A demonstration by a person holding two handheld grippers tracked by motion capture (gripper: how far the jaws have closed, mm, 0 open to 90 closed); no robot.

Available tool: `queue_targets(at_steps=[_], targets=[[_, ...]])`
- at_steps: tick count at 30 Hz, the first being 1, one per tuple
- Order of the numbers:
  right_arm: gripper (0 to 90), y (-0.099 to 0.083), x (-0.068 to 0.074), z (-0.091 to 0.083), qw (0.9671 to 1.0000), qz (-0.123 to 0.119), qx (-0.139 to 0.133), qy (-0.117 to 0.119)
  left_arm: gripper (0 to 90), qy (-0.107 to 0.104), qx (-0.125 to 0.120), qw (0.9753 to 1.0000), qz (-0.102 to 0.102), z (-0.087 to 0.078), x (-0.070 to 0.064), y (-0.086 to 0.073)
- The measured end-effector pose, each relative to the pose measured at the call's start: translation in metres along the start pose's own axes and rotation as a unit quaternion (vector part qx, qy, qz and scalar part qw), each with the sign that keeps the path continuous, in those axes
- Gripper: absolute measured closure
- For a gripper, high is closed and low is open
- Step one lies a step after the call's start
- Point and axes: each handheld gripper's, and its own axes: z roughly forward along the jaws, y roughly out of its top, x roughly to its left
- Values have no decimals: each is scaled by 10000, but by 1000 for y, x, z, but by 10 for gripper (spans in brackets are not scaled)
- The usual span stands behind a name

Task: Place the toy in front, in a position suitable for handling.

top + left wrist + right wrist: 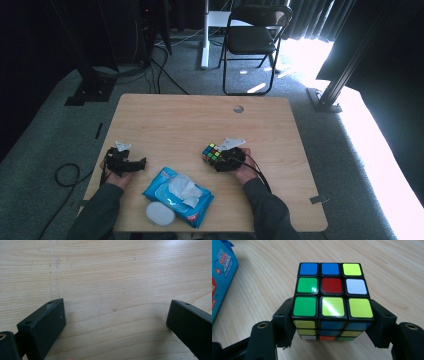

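A scrambled Rubik's cube (332,300) sits between the two black jaws of my right gripper (332,325), which press on its left and right sides; it rests on or just above the wooden table. From above, the cube (212,152) is at the table's right of centre, with my right gripper (222,159) held by a hand behind it. My left gripper (132,164) lies near the table's left edge, pointing right. Its jaws stand wide apart over bare wood (115,315) with nothing between them.
A blue pack of wet wipes (178,196) with a tissue pulled up lies at the front middle, also seen as a blue pack (222,275). A white round lid (160,214) sits by its front corner. The table (200,120) has a small hole (238,108). A folding chair (252,40) stands beyond.
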Motion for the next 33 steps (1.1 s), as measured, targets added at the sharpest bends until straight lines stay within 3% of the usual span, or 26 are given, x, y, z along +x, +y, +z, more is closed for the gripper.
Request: queue_targets(at_steps=[5,21,26,33], targets=[[340,-6,1,-6,10000,-67,47,-31,25,0,-3,10000,0,0,0,0],[338,-16,-4,-7,9999,118,36,62,26,7,-4,10000,-5,0,0,0],[212,-19,-4,-5,9996,195,194,-7,26,8,-4,10000,-4,0,0,0],[200,-30,-4,-12,9995,193,257,13,26,8,-5,10000,-5,0,0,0]])
